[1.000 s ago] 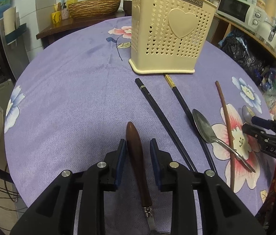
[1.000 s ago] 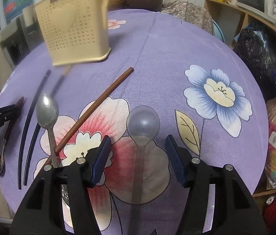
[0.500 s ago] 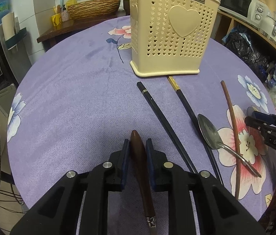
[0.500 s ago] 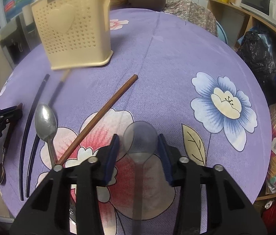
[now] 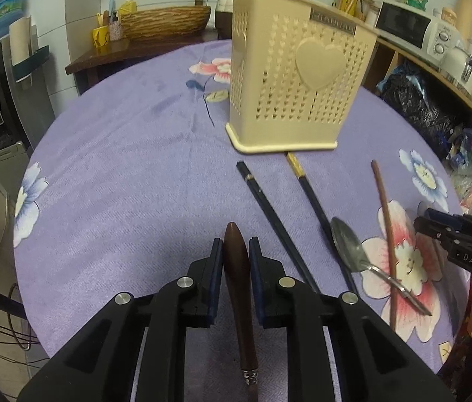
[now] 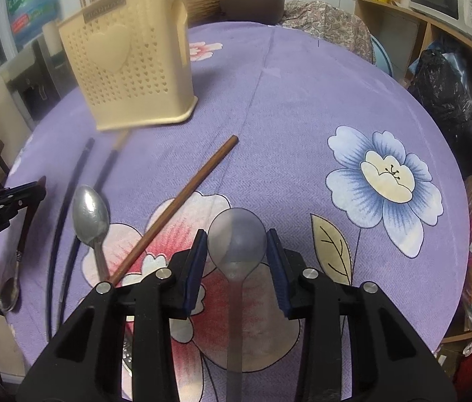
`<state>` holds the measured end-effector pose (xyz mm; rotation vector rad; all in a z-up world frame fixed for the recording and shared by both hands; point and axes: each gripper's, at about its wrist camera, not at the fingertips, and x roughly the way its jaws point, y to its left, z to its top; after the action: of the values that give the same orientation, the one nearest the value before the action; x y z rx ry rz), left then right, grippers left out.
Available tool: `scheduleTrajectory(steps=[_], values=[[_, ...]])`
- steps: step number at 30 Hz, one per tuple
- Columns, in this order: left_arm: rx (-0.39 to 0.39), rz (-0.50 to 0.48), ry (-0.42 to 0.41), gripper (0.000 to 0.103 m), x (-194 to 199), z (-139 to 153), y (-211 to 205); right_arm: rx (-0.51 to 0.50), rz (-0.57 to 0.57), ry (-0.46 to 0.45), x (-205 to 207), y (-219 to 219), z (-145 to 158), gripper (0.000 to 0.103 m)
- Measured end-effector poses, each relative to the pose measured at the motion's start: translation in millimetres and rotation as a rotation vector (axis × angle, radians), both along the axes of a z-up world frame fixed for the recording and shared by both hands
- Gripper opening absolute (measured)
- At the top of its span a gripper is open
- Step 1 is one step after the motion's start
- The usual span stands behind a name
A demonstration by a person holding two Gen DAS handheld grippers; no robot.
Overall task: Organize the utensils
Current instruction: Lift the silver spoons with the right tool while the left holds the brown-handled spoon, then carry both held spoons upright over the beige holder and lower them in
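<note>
On purple flowered tablecloth [image 5: 128,167] I counted two black chopsticks [image 5: 274,221], one brown chopstick [image 5: 383,214], one metal spoon [image 5: 346,244], one cream holder [image 5: 296,90]. Left gripper [image 5: 236,251] clamped wooden-handled spoon [image 5: 237,261]; right gripper [image 6: 237,246] clamped clear spoon [image 6: 236,238]. Microwave [image 5: 410,28] on shelf.

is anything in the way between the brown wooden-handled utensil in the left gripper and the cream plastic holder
Nothing visible blocks it. The left gripper is shut on the brown wooden-handled utensil, and only bare purple floral tablecloth lies between it and the cream perforated plastic holder. The two black chopsticks lie off to the right of that line.
</note>
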<state>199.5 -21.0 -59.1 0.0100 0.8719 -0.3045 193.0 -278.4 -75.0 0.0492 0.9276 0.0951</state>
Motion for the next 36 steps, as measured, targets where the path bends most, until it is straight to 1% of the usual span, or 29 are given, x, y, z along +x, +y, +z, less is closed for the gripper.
scheduleTrajectory(steps=[4,11,14,17,23,28,36], values=[[-0.038,-0.006,-0.052,0.016,-5,25,8,0.062,0.005,-0.048,-8,-7,19,0.037],[-0.096,-0.009,-0.145,0.016,-16,64,24,0.144,0.031,-0.183,-29,-15,70,0.037],[-0.107,-0.008,-0.196,0.016,-23,82,29,0.185,0.034,-0.221,-33,-21,85,0.037],[-0.111,0.002,-0.218,0.016,-23,89,31,0.199,0.033,-0.250,-35,-25,96,0.037],[-0.125,0.006,-0.230,0.016,-19,95,32,0.211,0.044,-0.256,-29,-27,102,0.037],[-0.135,0.007,-0.238,0.016,-21,98,32,0.227,0.041,-0.256,-28,-30,102,0.037],[-0.146,0.004,-0.247,0.016,-15,104,34,0.217,0.060,-0.265,-24,-25,108,0.037]])
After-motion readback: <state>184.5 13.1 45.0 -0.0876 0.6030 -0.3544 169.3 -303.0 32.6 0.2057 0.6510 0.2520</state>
